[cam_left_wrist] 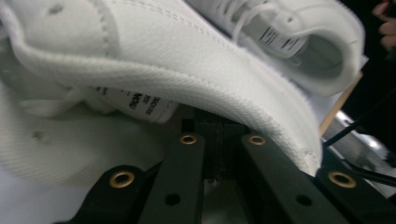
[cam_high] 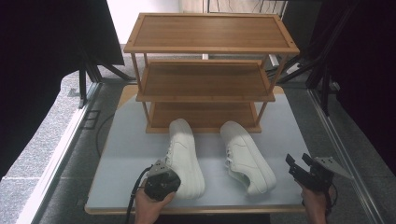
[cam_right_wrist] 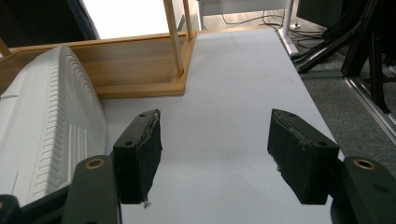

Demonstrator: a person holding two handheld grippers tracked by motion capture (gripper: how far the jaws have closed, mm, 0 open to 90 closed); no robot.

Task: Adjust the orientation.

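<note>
Your left gripper [cam_high: 161, 179] sits at the heel end of the left shoe [cam_high: 186, 156], and its fingers are pinched nearly all the way together on the soft rim of the heel, as the left gripper view shows, with the white collar [cam_left_wrist: 224, 100] lying right over the black fingers. You hold it there, I think, because the heel rim is thin and easy to pinch, and it lets you lift the shoe and slide it toe first. The left shoe rests on the grey bench [cam_high: 126, 154], near the middle, just in front of the wooden shoe rack [cam_high: 205, 70]. Its long way runs from you toward the rack, with the toe pointing at the bottom shelf [cam_high: 201, 116] and nearly touching its front edge. The right shoe [cam_high: 246, 156] lies beside it, a little apart, and tipped over on its side, so the right gripper view shows its ribbed sole [cam_right_wrist: 51, 130]. Its toe also points toward the rack, but it slants a bit, with its heel off to your right. Your right gripper [cam_high: 299, 167] waits by the right edge of the bench, near that heel. Its fingers stand wide open with nothing between them, just bare bench, so it looks ready to take the second shoe.
</note>
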